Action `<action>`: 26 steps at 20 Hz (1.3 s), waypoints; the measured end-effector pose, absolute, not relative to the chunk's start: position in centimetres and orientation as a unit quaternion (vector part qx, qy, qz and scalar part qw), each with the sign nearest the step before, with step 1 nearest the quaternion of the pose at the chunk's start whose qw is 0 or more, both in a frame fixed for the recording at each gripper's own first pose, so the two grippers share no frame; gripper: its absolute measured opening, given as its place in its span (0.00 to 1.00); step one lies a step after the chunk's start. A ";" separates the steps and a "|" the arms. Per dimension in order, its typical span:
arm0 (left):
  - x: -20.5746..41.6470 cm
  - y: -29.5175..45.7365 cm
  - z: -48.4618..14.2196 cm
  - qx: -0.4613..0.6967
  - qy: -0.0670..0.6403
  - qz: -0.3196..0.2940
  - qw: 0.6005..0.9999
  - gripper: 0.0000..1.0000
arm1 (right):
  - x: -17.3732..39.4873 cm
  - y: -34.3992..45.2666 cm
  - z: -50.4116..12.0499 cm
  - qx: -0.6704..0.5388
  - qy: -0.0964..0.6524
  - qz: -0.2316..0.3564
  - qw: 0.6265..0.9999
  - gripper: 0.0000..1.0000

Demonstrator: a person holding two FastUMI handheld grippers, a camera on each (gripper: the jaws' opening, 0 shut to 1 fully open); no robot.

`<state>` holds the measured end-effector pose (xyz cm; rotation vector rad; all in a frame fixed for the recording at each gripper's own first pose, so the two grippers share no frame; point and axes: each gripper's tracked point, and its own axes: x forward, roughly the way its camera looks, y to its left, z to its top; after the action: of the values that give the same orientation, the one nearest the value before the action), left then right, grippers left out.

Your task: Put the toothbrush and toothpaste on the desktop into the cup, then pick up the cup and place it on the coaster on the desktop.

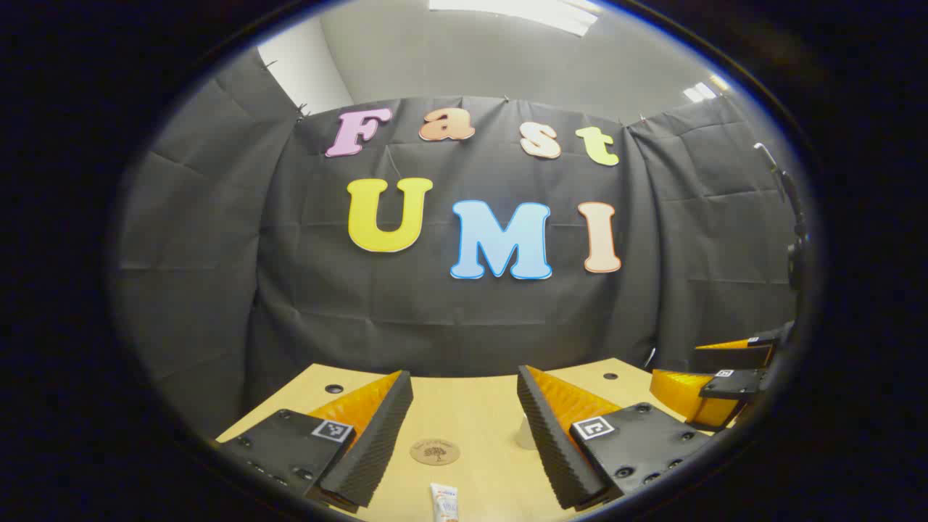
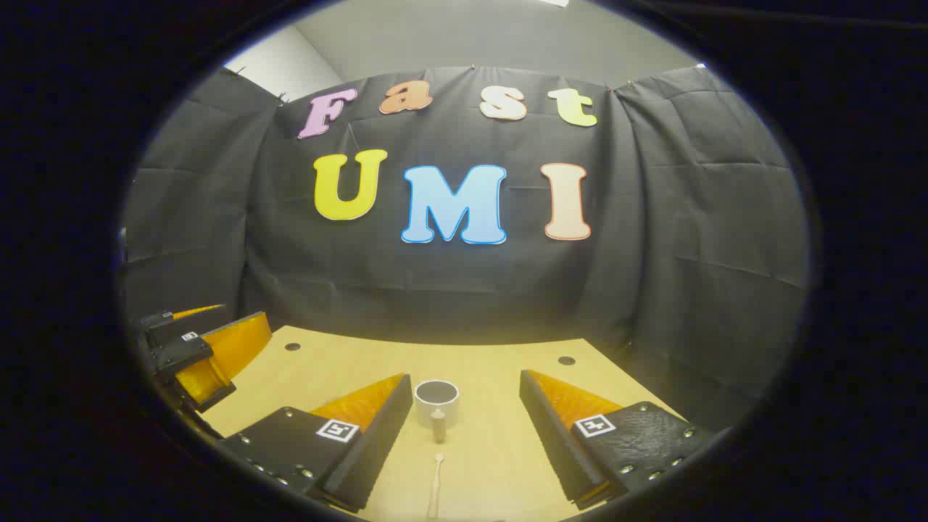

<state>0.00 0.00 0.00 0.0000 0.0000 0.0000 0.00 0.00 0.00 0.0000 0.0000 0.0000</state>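
Desktop [image 2: 500, 362] bare around cup [image 2: 436, 401]

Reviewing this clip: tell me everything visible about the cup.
In the right gripper view the cup is a short, pale round mug standing upright on the wooden desktop, mouth open, dark inside and apparently empty. A small handle sticks out from its near side toward the camera. It looks ceramic. The toothbrush lies just in front, not touching it. It sits ahead of the open right tool, untouched.
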 end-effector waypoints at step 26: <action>-4.4 -0.3 -5.2 -0.030 0.162 0.022 0.986 0.95 | 1.4 2.1 -8.2 -0.005 0.168 0.047 0.985 0.92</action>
<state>-4.45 -0.31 -5.19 -0.0594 0.3245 0.0450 1.42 2.10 -8.23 -0.0099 0.3374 0.0950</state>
